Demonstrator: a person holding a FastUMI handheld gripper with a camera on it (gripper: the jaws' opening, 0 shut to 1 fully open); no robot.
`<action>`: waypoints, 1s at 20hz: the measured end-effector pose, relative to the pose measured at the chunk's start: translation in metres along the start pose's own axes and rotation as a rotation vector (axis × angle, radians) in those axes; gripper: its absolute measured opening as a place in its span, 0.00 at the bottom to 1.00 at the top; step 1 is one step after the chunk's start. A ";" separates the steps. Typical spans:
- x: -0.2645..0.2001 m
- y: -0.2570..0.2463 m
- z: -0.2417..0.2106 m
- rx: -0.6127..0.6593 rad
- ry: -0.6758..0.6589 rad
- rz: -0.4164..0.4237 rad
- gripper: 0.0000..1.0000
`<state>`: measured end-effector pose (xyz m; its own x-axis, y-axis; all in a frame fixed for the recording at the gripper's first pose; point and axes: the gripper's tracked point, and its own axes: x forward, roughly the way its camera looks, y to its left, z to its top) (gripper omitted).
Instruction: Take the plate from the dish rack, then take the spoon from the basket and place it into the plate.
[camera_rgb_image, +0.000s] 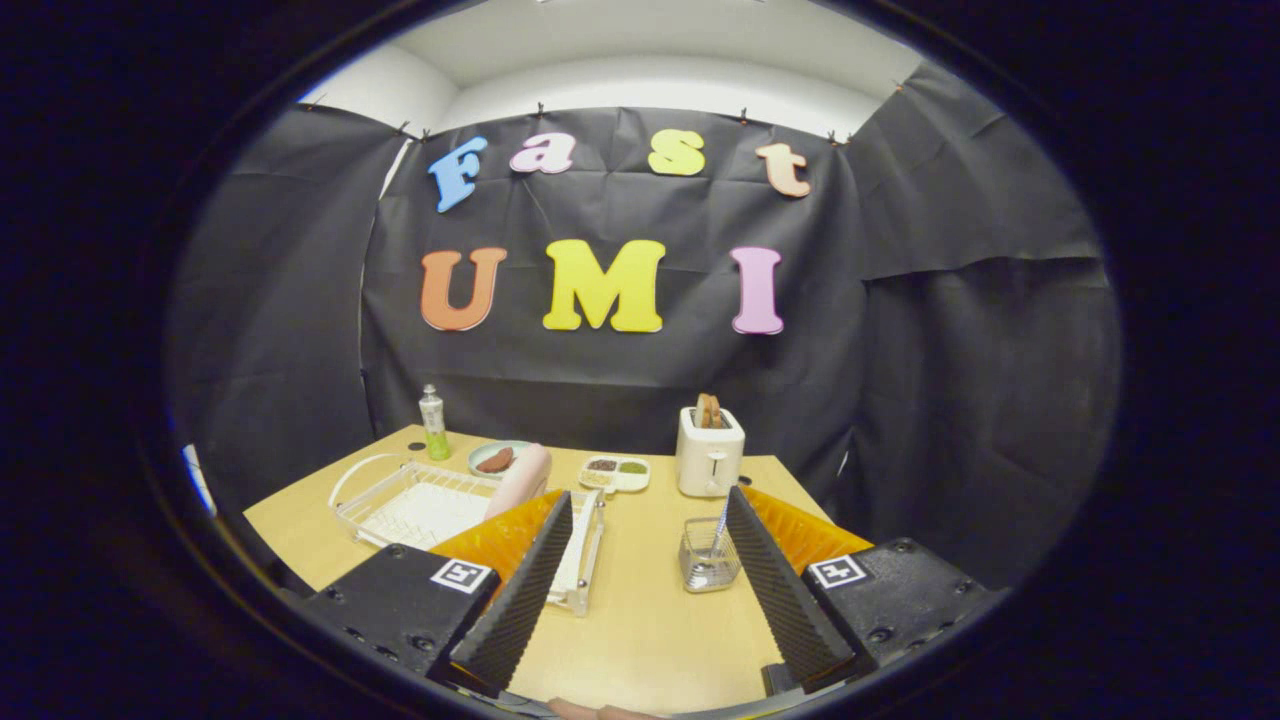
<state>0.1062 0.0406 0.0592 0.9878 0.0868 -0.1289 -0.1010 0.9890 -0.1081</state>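
Fingers (650, 560) spread apart, empty, above wooden table (640, 620) inside black-cloth booth (960, 380).

Gripper (650, 580) open over table (640, 620); plate (520, 480) in rack (420, 505), spoon (718, 530) in basket (708, 568).

A white toaster (709, 453) is standing toward the far edge of the wooden table (640, 620), with slices of bread (709, 409) sticking up out of its slots. Just beside the toaster, a small white divided dish (615, 472) is lying flat, holding dark and green portions. Farther from the toaster along the same back edge, a round bowl (497, 458) is sitting with something reddish-brown in it. Beyond that bowl, farthest from the toaster, a slim bottle (433, 424) of green liquid is standing upright.
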 end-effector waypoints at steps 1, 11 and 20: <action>0.011 0.003 0.005 -0.007 0.024 0.004 1.00; 0.122 0.076 0.036 -0.011 0.425 0.109 0.99; 0.177 0.123 0.019 -0.105 0.693 -0.066 0.88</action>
<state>0.2707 0.1803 0.0420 0.6932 -0.1041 -0.7132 -0.0888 0.9696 -0.2279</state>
